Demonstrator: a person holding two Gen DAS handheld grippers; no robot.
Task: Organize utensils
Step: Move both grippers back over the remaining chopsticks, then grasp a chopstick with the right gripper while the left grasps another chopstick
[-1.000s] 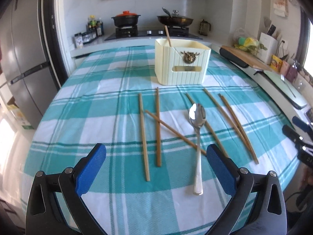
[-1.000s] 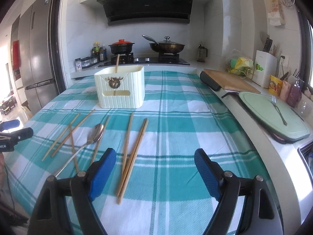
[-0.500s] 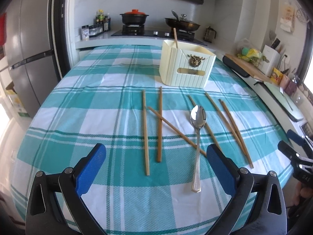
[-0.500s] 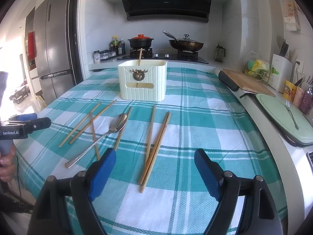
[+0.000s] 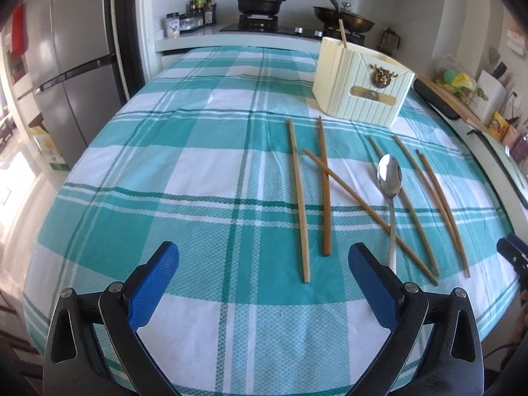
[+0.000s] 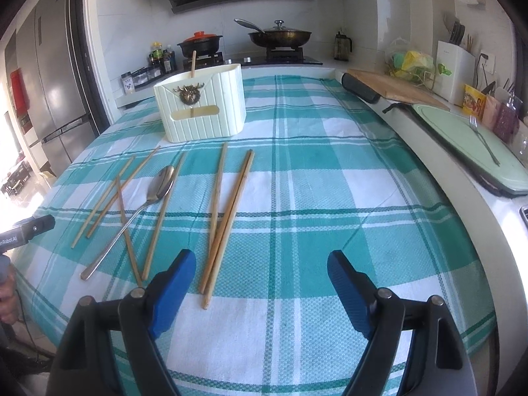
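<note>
Several wooden chopsticks (image 5: 298,198) and a steel spoon (image 5: 389,178) lie loose on the teal checked tablecloth (image 5: 198,165). Behind them stands a cream utensil holder (image 5: 359,89) with one chopstick (image 5: 343,34) upright in it. My left gripper (image 5: 262,264) is open above the cloth, and the chopsticks lie ahead and to its right. The jaws of my right gripper (image 6: 262,264) are wide and closing, the pads pressing on nothing. The near ends of a chopstick pair (image 6: 227,217) lie on the cloth just inside its left finger. The spoon (image 6: 158,184) lies further left.
A counter with a wooden board (image 6: 389,85), a green tray (image 6: 462,145) holding a fork and a knife block (image 6: 455,66) borders the table on the right. Stove pots (image 6: 280,36) stand behind, and a fridge (image 5: 66,66) on the left. A hand holds the left gripper's handle (image 6: 26,232).
Both grippers have come down closer to the cloth. The left view has swung left, so the utensils now sit to its right. The right jaws have narrowed slightly.
</note>
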